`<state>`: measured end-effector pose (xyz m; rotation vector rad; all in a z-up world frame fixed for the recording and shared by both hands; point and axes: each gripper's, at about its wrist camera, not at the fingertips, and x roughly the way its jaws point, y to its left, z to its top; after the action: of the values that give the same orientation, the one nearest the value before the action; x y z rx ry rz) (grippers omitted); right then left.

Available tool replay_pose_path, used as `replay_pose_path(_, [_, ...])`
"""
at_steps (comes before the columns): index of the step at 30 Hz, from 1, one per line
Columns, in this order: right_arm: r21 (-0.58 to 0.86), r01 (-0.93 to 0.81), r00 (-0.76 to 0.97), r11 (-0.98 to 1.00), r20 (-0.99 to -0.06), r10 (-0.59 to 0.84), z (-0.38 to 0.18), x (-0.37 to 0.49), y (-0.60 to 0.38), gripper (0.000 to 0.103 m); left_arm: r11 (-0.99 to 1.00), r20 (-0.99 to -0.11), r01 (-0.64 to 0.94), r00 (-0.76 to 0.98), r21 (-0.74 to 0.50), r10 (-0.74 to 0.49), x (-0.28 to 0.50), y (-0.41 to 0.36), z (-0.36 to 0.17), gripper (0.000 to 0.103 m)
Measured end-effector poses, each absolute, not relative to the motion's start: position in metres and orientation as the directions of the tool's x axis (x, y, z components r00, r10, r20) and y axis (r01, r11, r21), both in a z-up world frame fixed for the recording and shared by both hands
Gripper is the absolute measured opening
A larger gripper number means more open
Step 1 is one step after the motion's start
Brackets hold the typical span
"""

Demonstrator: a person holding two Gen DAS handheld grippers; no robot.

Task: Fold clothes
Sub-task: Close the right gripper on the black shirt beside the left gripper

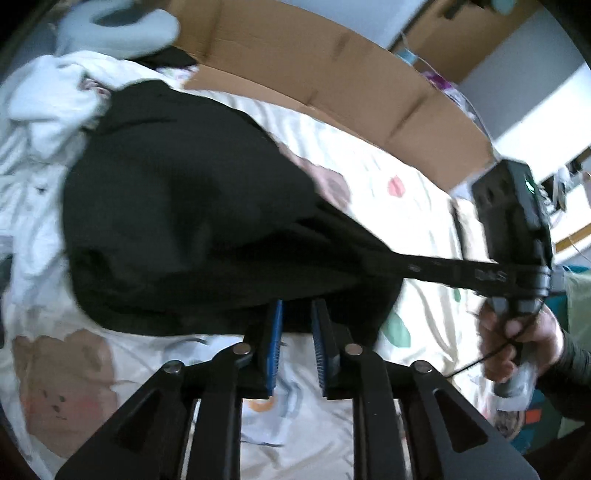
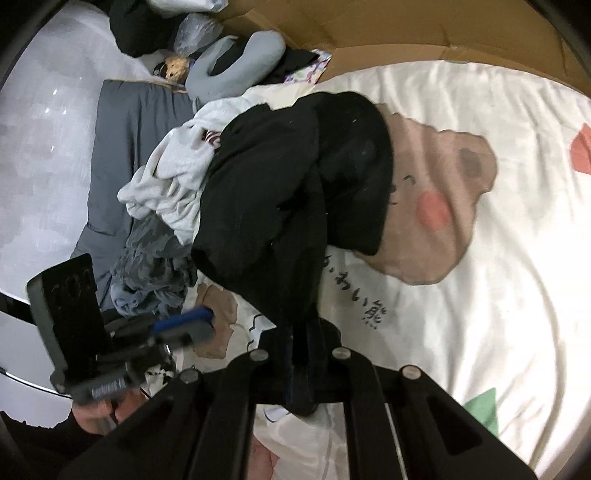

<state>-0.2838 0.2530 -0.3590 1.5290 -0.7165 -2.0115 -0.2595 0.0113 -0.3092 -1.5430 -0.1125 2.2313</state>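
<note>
Right gripper (image 2: 301, 354) is clamped on the black garment (image 2: 295, 177), lifting it off the bed (image 2: 498, 277); left gripper (image 1: 297, 332) gapes empty just below its hem. Next, it must catch an edge.

Right gripper (image 2: 301, 363): its two fingers are pressed together on a bit of the black cloth.
Black cloth (image 2: 291, 177): a big crumpled heap that runs up from the fingers and lies on the bed sheet.
Bed sheet (image 2: 480, 295): white, with a brown bear face with pink cheeks.
White cloth (image 2: 177, 173): bunched up, touching the black cloth's left side.
Gray patterned cloth (image 2: 151, 266): below the white cloth.
Left gripper (image 2: 184, 328): low on the left, blurry, blue pads showing.
Neck pillow (image 2: 236, 62): gray, at the top.
Cardboard (image 2: 406, 29): brown, along the top edge.
</note>
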Motion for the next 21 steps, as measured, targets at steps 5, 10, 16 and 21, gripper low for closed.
replay_pose_path(5, [0.680, 0.056, -0.241, -0.731, -0.701, -0.671, -0.361, -0.279, 0.264, 0.005, -0.937, -0.869, -0.278, -0.385, -0.213, 0.312, -0.274, -0.001, -0.308, 0.058])
replay_pose_path(10, [0.687, 0.044, -0.226, -0.725, -0.700, -0.677, -0.368, -0.272, 0.264, 0.005, -0.919, -0.854, -0.317, -0.386, -0.233, 0.349, -0.284, 0.016, -0.309, 0.058])
replay_pose_path(16, [0.696, 0.041, -0.219, -0.717, -0.694, -0.686, -0.370, -0.268, 0.261, 0.005, -0.892, -0.854, -0.387, -0.358, -0.233, 0.378, -0.297, 0.056, -0.316, 0.063])
replay_pose_path(21, [0.700, 0.042, -0.214, -0.713, -0.690, -0.691, -0.371, -0.266, 0.259, 0.005, -0.893, -0.870, -0.408, -0.352, -0.190, 0.346, -0.308, 0.079, -0.325, 0.071])
